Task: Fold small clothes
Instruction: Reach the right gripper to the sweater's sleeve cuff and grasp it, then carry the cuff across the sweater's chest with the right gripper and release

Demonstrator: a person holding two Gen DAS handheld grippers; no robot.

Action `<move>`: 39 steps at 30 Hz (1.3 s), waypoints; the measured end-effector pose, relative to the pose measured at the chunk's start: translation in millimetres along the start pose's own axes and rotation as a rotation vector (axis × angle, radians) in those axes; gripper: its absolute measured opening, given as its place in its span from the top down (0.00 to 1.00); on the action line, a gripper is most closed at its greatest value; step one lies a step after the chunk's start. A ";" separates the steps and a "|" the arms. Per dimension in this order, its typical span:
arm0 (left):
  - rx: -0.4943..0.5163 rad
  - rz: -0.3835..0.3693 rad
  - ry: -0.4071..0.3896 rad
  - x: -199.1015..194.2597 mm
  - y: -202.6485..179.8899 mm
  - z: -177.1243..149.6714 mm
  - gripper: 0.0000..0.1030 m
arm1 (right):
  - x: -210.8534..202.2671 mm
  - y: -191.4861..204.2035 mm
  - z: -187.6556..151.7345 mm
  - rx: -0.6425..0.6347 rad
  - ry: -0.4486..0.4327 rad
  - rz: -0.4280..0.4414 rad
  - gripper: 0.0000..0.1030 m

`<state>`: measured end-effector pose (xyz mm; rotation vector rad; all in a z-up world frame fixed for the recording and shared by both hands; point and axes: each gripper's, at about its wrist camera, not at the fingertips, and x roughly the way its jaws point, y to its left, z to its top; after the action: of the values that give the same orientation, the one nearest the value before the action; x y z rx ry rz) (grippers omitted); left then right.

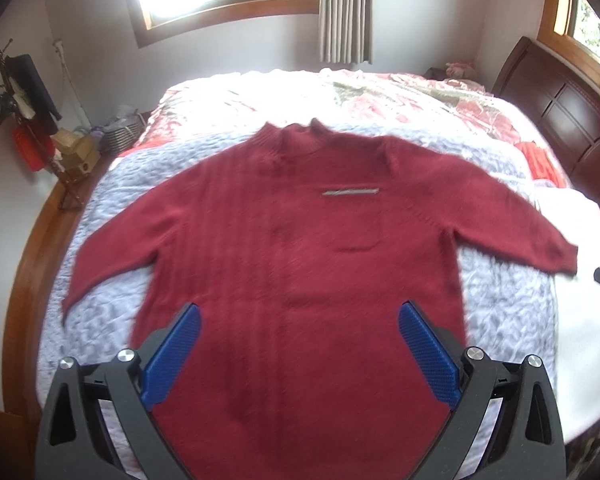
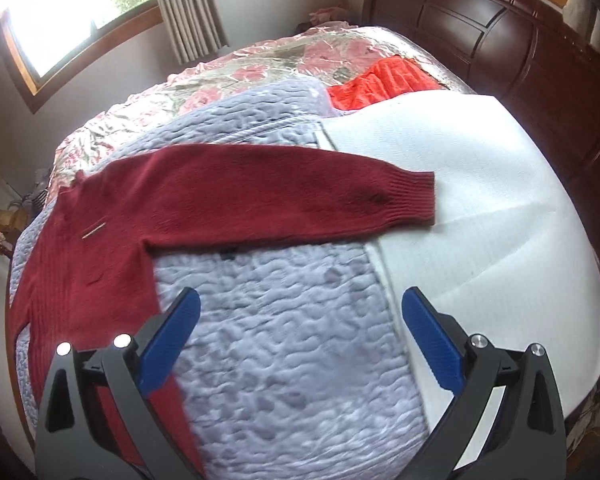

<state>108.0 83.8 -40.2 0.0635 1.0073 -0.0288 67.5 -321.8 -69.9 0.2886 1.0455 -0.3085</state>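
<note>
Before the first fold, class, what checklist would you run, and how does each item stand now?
1. Sweater spread flat on the bed: ok.
2. Both sleeves out to the sides, right sleeve straight: ok.
3. Left gripper open, over the hem: ok.
4. Right gripper open, holding nothing: ok.
5. Right gripper over the sweater: not ok, over bare quilt.
6. Wrinkles under the sweater: cannot tell.

A lavender quilt (image 2: 284, 320) and white sheet (image 2: 480, 184) cover the bed before a dark headboard (image 2: 500, 36).
</note>
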 end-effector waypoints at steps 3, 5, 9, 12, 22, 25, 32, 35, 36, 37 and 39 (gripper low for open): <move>-0.018 -0.029 0.008 27.6 -38.2 21.7 0.04 | 43.2 -45.6 28.7 0.024 0.056 -0.005 0.03; -0.025 -0.044 0.010 45.0 -63.2 33.5 0.04 | 69.2 -71.3 41.8 0.042 0.089 0.000 0.04; 0.000 -0.053 0.021 72.6 -105.1 49.0 0.04 | 116.8 -116.8 62.5 0.066 0.143 -0.044 0.04; 0.023 -0.044 0.022 86.2 -128.4 51.9 0.04 | 142.6 -138.6 74.4 0.076 0.168 -0.046 0.04; 0.016 0.021 0.052 106.6 -119.7 39.3 0.04 | 169.5 -140.8 90.0 -0.062 0.168 -0.071 0.53; -0.008 0.042 0.062 109.8 -103.2 36.5 0.04 | 168.9 -138.4 89.2 -0.079 0.183 -0.059 0.88; -0.033 0.104 0.062 111.9 -57.6 36.8 0.04 | 132.2 -111.9 97.4 -0.041 0.110 -0.017 0.92; -0.070 0.122 0.064 113.3 -31.5 38.7 0.04 | 111.2 -64.7 99.9 -0.136 0.076 -0.022 0.92; -0.077 0.129 0.066 114.2 -24.4 39.1 0.04 | 106.2 -45.4 101.3 -0.155 0.064 0.006 0.92; -0.087 0.135 0.069 115.1 -14.7 39.3 0.04 | 100.8 -24.9 103.2 -0.173 0.056 0.040 0.92; -0.100 0.139 0.073 116.7 -0.9 39.0 0.04 | 89.7 21.1 104.7 -0.228 0.040 0.087 0.92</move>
<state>203.2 81.0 -118.1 0.0428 1.0734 0.1516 200.9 -351.8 -97.5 0.1348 1.0933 -0.1037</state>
